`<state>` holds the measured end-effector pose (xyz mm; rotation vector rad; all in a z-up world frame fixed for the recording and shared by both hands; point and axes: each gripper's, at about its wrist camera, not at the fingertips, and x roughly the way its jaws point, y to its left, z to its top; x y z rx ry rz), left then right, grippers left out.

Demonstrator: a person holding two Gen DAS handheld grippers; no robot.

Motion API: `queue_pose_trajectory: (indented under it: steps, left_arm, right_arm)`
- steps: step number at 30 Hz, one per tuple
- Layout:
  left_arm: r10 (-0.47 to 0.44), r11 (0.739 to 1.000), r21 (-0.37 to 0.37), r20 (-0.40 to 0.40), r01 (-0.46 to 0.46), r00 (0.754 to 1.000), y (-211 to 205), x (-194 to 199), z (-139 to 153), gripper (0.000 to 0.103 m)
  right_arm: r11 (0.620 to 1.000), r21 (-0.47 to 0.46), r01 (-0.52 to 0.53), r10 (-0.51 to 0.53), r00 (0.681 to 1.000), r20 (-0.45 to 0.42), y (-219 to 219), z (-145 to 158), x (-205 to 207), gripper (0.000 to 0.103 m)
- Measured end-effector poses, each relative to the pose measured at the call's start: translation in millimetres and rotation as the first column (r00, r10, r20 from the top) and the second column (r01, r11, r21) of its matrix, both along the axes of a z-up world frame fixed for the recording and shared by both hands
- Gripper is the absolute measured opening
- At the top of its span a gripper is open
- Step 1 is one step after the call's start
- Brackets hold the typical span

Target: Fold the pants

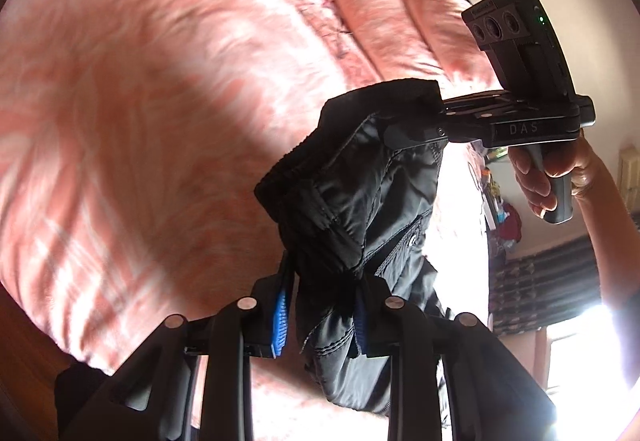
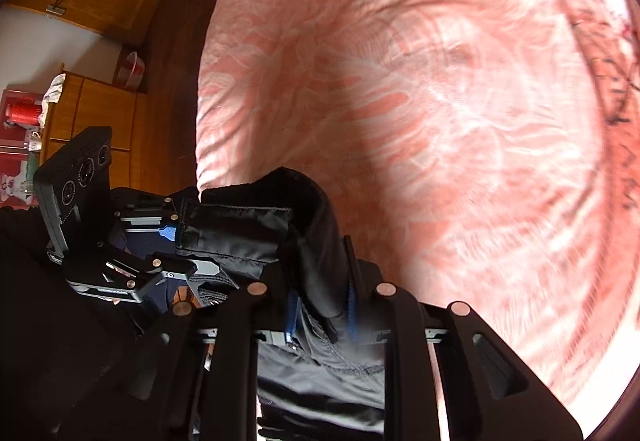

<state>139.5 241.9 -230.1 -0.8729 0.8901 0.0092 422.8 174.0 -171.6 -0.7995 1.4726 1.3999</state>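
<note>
The black pants (image 1: 360, 201) hang bunched in the air above the pink bed, with the elastic waistband on top. In the left wrist view my left gripper (image 1: 320, 305) is shut on one end of the waistband, its blue pads (image 1: 280, 325) pressed against the fabric. My right gripper (image 1: 404, 121) bites the other end from the right, and a hand (image 1: 552, 177) holds its grip. In the right wrist view my right gripper (image 2: 322, 305) is shut on the pants (image 2: 240, 237), and the left gripper (image 2: 180, 241) clamps them from the left. The legs hang below, out of sight.
A pink patterned bedspread (image 1: 140, 101) (image 2: 440, 101) spreads under the pants. A rolled pink quilt (image 1: 400, 1) lies at the far end of the bed. Dark wooden floor (image 2: 172, 41) and wooden cabinets (image 2: 100, 113) lie beside the bed. A bright window (image 1: 580, 353) glares at the right.
</note>
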Motion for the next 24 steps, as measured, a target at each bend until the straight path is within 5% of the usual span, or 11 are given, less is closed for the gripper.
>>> queue_pose_trajectory:
  steps: [11, 24]
  left_arm:
    - [-0.168, 0.976, 0.159, 0.103, 0.151, 0.98, -78.4, -4.4, 81.9, 0.023]
    - [-0.357, 0.892, 0.339, 0.125, 0.299, 0.926, -185.6, -11.3, 146.7, 0.023]
  right_arm:
    - [0.989, 0.079, 0.125, -0.135, 0.979, 0.151, -106.8, 94.4, -29.3, 0.018]
    - [0.949, 0.182, 0.256, -0.295, 0.925, 0.24, -231.7, 153.0, -63.4, 0.018]
